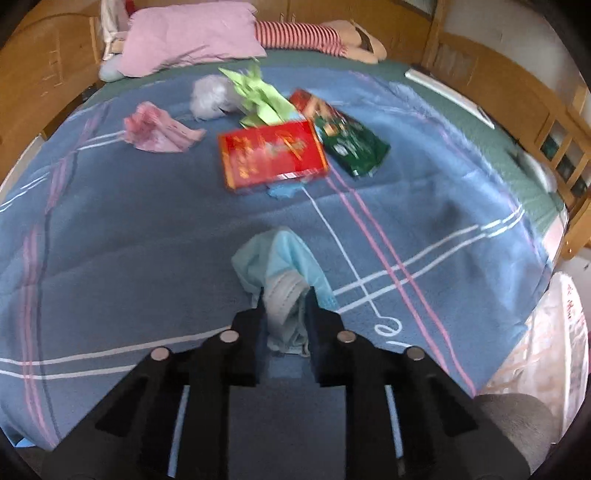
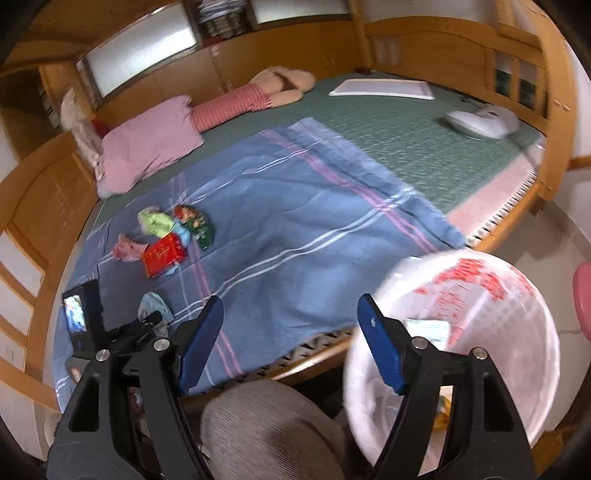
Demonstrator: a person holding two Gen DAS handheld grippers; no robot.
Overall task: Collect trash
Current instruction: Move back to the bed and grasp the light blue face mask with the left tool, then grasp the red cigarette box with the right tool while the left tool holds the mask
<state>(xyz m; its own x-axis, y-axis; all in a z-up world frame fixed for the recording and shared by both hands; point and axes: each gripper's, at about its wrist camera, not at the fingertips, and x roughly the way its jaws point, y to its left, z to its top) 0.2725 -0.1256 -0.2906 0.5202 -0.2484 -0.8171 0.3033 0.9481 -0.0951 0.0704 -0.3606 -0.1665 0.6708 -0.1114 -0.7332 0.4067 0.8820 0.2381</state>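
My left gripper [image 1: 286,297] is shut on a crumpled light blue face mask [image 1: 280,258] and holds it just above the blue blanket [image 1: 110,229]. Farther back on the blanket lie a red box [image 1: 271,155], a green snack bag [image 1: 351,138], a light green wrapper [image 1: 260,96], a white crumpled tissue [image 1: 210,96] and a pink crumpled wrapper [image 1: 155,127]. My right gripper [image 2: 291,314] is open and empty, over the bed's front edge. A white plastic trash bag [image 2: 480,295] with red print hangs open beside its right finger. The left gripper with the mask [image 2: 155,310] shows at the left there.
A pink pillow [image 1: 188,35] and a striped stuffed doll [image 1: 306,35] lie at the head of the bed. A white board [image 2: 384,88] and a white appliance [image 2: 480,120] rest on the green mattress [image 2: 406,147]. Wooden cabinets surround the bed. A grey-clad knee [image 2: 266,424] is below.
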